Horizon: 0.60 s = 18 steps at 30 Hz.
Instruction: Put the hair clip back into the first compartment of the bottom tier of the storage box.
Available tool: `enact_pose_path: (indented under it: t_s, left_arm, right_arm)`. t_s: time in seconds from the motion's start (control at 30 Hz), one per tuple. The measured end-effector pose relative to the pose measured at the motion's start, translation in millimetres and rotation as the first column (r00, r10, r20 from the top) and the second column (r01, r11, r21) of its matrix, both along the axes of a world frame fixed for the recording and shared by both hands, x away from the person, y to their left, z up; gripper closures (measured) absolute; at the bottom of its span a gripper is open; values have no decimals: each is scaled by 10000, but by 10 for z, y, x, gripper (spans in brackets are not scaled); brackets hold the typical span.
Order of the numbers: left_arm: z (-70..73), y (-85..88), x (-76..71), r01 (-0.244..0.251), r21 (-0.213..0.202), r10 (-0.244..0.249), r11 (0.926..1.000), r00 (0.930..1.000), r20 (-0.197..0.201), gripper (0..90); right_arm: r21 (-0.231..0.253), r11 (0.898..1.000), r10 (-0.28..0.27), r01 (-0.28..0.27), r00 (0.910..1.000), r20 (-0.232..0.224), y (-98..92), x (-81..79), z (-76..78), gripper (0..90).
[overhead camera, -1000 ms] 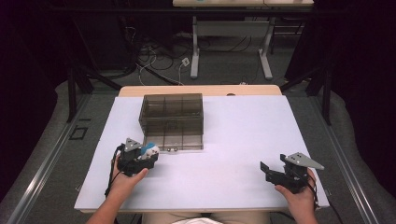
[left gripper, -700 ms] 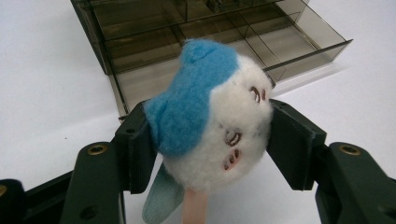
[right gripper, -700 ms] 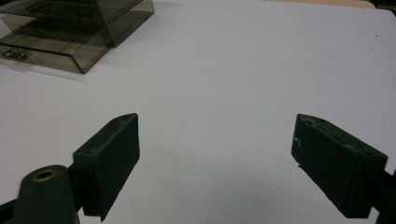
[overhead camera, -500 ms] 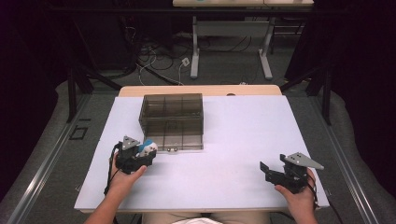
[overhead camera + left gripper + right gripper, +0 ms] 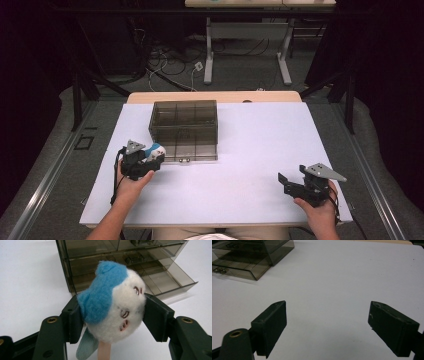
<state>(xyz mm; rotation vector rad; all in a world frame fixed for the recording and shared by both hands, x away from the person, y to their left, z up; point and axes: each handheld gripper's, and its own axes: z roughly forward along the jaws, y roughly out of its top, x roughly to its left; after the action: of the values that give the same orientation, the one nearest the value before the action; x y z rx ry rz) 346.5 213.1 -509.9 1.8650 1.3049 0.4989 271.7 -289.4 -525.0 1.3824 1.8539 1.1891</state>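
Two grippers over white table, one loaded.

Left gripper (image 5: 112, 312) pinches a blue-and-white plush toy (image 5: 112, 302) between both pads, held just beside the front left corner of the smoky plastic drawer box (image 5: 184, 130), whose bottom drawer is pulled out. Right gripper (image 5: 328, 327) has jaws spread wide with only bare table (image 5: 342, 277) between them, well apart from the box.

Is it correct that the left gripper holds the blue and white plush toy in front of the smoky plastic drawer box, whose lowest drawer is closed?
Not quite. The left gripper does clamp the plush toy in front of the drawer box, but the lowest drawer is pulled out, not closed. The left gripper view shows it open.
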Motion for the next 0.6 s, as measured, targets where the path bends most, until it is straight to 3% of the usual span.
enact_pose_path:
  t_s: [0.27,0.6]
  left_arm:
    - [22,-43,93,57,103,-58,9999,9999,93,399]
    - [17,27,188,-53,-254,51,9997,9999,-102,401]
  right_arm:
    - [-11,10000,20,-20,9998,-181,7,11,-10,150]
    - [44,10000,15,-14,9998,-194,18,19,-23,150]
